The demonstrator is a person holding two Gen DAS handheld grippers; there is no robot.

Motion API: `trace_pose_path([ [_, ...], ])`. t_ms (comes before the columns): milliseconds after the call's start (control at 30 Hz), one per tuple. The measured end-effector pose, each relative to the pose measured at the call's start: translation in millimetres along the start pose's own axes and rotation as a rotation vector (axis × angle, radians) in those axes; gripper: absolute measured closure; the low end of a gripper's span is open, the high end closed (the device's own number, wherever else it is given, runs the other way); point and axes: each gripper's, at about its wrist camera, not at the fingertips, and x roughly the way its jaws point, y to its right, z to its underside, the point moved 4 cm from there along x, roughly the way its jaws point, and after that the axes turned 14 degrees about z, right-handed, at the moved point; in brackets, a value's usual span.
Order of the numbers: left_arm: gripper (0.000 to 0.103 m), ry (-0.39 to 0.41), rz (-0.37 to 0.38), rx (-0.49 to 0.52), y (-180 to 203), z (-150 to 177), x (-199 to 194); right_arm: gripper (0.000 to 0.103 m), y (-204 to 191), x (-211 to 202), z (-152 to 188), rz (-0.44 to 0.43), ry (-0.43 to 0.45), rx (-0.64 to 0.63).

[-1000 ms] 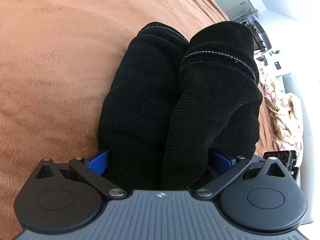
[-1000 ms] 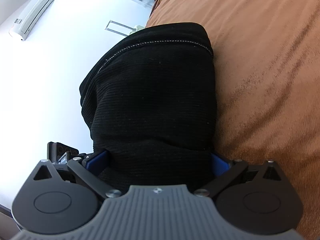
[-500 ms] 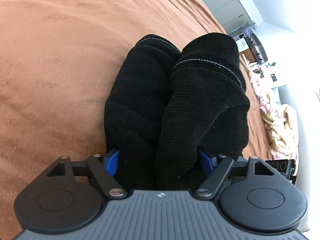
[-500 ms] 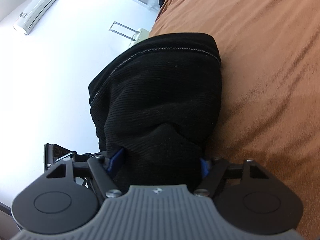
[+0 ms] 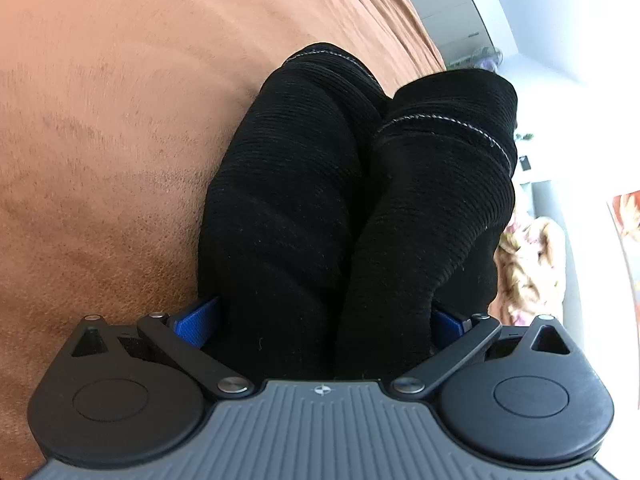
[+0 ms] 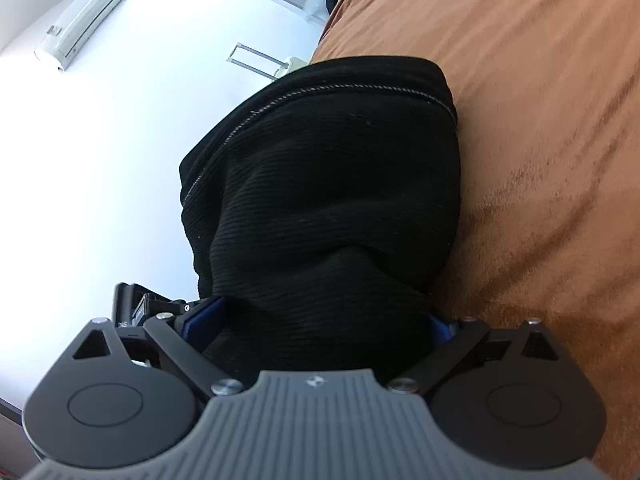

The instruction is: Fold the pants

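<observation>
Between each hand-held gripper's blue fingers, black pants bunched, left and right both clamping fabric

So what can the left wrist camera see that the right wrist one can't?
Only the left wrist view shows two bunched legs of the pants side by side, plus a floral blanket at the right edge.

Only the right wrist view shows a wall air conditioner, a white frame beyond the bed edge, and a single bunch of pants.

Both show black ribbed fabric with a pale stitched hem, clamped between blue pads, over the brown bedspread. The left gripper and right gripper each grip it.
</observation>
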Motion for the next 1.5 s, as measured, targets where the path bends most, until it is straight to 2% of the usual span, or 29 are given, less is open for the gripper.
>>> trace_pose_path([
  [100, 0.000, -0.005, -0.013, 0.029, 3.0, -0.1, -0.6, 0.009, 4.8, 8.9, -1.5, -0.017, -0.004, 0.025],
  [200, 0.000, 0.017, -0.036, 0.051, 10.7, 2.1, -0.6, 0.022, 2.5, 9.4, -1.5, -0.018, 0.012, 0.006],
  [233, 0.004, 0.027, -0.041, 0.058, 14.1, 4.0, -1.7, 0.030, 1.0, 7.0, -1.7, -0.014, 0.020, -0.008],
  [267, 0.014, 0.035, -0.050, 0.067, 17.7, 5.1, -3.7, 0.035, -0.8, 4.2, -1.7, -0.005, 0.027, -0.026],
  [367, 0.026, 0.073, -0.078, 0.090, 30.9, 9.6, -7.1, 0.041, -6.4, -2.1, -0.2, 0.018, 0.044, -0.056],
  [567, 0.032, 0.125, -0.135, 0.150, 55.2, 22.4, -9.9, 0.047, -12.4, -17.7, 4.0, 0.029, 0.126, -0.069],
  [900, 0.034, 0.110, -0.129, 0.215, 81.8, 38.8, -2.7, 0.049, -23.3, -52.9, 9.6, 0.052, 0.195, -0.104],
  [1067, 0.034, 0.073, -0.107, 0.261, 105.4, 49.6, 18.4, 0.049, -12.0, -90.6, 19.1, 0.072, 0.246, -0.101],
  [1267, 0.034, 0.010, -0.063, 0.329, 148.3, 65.4, 57.2, 0.049, 14.9, -158.3, 29.9, 0.115, 0.331, -0.080],
  [1500, 0.034, -0.094, 0.001, 0.408, 208.5, 101.9, 133.1, 0.049, 63.5, -259.6, 52.1, 0.178, 0.457, -0.023],
])
